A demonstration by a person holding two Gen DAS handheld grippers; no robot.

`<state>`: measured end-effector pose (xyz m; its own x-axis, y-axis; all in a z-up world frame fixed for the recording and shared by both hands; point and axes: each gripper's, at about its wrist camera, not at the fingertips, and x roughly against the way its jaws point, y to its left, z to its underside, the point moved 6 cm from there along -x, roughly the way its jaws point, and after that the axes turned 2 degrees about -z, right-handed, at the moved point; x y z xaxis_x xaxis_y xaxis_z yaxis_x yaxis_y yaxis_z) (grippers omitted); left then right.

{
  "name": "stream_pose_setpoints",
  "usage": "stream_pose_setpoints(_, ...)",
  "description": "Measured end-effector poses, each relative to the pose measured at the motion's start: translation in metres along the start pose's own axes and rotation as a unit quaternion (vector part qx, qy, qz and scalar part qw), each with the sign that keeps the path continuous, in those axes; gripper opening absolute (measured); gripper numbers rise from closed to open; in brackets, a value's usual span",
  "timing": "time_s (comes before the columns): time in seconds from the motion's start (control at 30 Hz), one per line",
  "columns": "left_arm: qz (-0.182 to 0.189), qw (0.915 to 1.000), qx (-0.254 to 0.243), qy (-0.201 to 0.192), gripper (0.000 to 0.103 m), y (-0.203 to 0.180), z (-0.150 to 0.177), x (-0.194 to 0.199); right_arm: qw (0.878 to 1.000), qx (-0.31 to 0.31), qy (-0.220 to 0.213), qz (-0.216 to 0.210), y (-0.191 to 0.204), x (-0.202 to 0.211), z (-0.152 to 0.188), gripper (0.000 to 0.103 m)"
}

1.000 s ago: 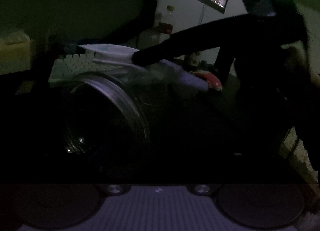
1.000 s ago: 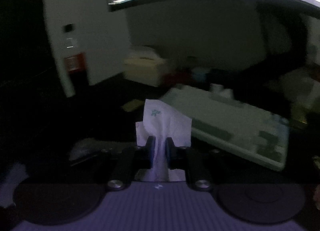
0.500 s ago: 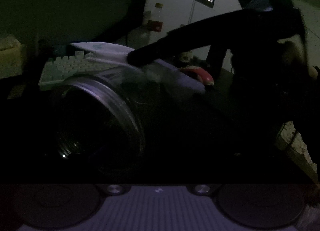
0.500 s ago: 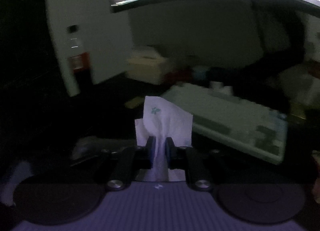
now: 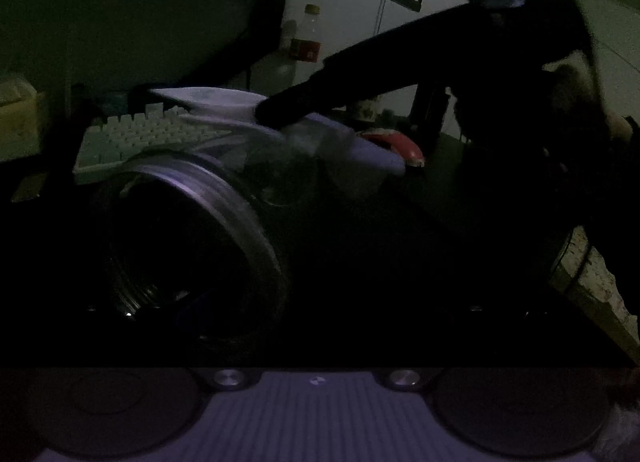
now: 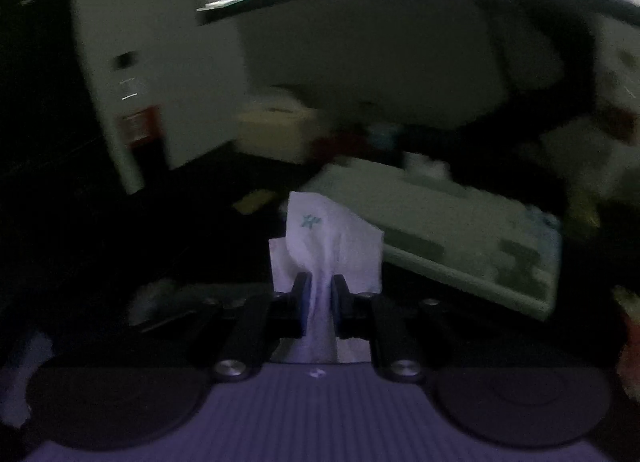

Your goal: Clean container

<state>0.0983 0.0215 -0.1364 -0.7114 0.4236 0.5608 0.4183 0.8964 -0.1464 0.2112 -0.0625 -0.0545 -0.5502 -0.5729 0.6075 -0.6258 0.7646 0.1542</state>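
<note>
The container (image 5: 208,222) is a clear glass jar lying on its side, its wide threaded mouth turned toward the left wrist camera and slightly left. The rim reads as a pale grey ring around a dark interior; the transparent body stretches away to the right, dim and hard to make out. A white paper tissue (image 6: 324,246) with a small teal printed mark is bunched to a narrow waist and fans out above it, lying across the jar's upper side.

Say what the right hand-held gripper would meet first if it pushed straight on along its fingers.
Probably the pale keyboard: it lies just past the tissue pinched in the right hand-held gripper. Blur and darkness leave the depth uncertain.
</note>
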Motion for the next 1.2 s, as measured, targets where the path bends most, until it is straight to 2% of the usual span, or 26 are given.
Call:
stream_pose_setpoints(0.07,0.000,1.0000,-0.001,0.000,0.103,-0.001,0.000,0.000,1.000,0.006,-0.005,-0.006,0.010,0.003,0.003,0.012)
stream_pose_setpoints(0.17,0.000,1.0000,-0.002,-0.001,0.103,-0.003,0.001,-0.001,0.997,0.055,-0.013,-0.060,0.043,0.012,0.011,0.012)
stream_pose_setpoints(0.27,-0.005,1.0000,-0.006,-0.001,0.103,-0.006,0.002,-0.001,0.994,0.059,-0.013,-0.091,0.056,0.014,0.013,0.012)
stream_pose_setpoints(0.37,-0.006,1.0000,-0.007,-0.001,0.103,-0.007,0.003,-0.001,0.995,0.051,-0.013,-0.083,0.052,0.012,0.012,0.012)
stream_pose_setpoints(0.5,-0.001,1.0000,-0.003,-0.002,0.103,-0.005,0.003,0.000,0.998,0.050,-0.013,-0.028,0.038,0.008,0.008,0.012)
stream_pose_setpoints(0.73,-0.007,1.0000,-0.004,-0.005,0.103,-0.005,0.004,-0.002,0.997,0.058,-0.041,-0.011,0.039,0.009,0.015,0.013)
stream_pose_setpoints(1.0,-0.005,0.9998,0.007,-0.016,0.103,-0.003,0.002,-0.007,0.995,0.001,-0.102,-0.021,0.029,0.031,0.041,0.013)
stream_pose_setpoints(1.07,-0.008,0.9998,0.001,-0.017,0.103,0.000,0.000,-0.013,0.992,-0.019,-0.119,-0.031,0.027,0.036,0.050,0.012)
stream_pose_setpoints(1.2,-0.019,0.9996,-0.010,-0.019,0.103,-0.003,0.001,-0.014,0.987,-0.011,-0.144,-0.065,0.042,0.040,0.058,0.009)
